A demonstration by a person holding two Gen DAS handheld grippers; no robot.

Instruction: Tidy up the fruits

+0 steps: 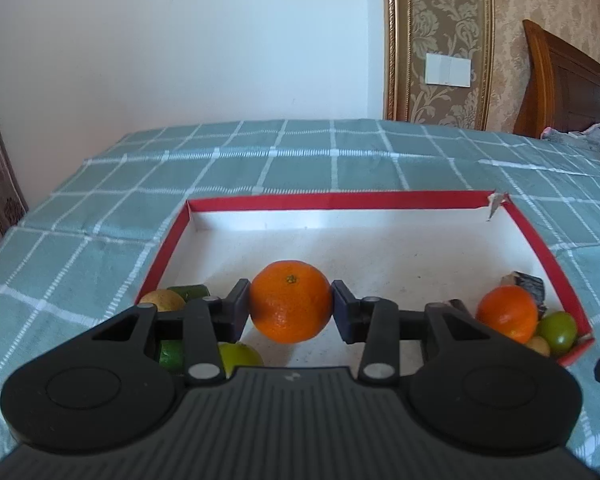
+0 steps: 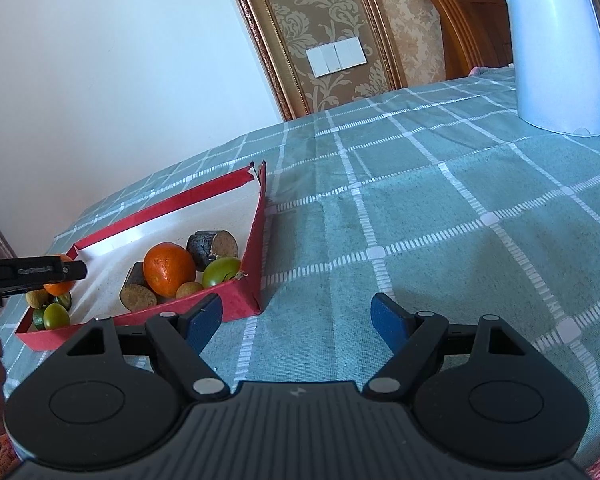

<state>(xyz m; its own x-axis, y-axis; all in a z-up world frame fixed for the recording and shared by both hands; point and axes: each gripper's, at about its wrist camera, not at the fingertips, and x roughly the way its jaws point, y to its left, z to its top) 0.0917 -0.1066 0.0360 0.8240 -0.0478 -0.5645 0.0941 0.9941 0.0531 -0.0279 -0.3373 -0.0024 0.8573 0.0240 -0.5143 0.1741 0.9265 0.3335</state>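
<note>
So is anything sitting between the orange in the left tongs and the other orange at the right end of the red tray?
Nothing visible does. The orange is clamped in the left tongs over the bare white floor of the red tray. The stretch across to the other orange is clear; the green fruit lies beyond it.

The middle of the red box [image 1: 538, 236] is bare white floor, open from above, while fruit crowds its two near corners: limes [image 1: 236, 354] on the left, an orange [image 2: 168, 268], brown logs [image 2: 212, 246] and green fruit [image 2: 220, 272] on the right. The low walls bar a level approach. To the right the tabletop [image 2: 440, 240] lies clear up to the kettle [image 2: 556, 48] at its far edge.
</note>
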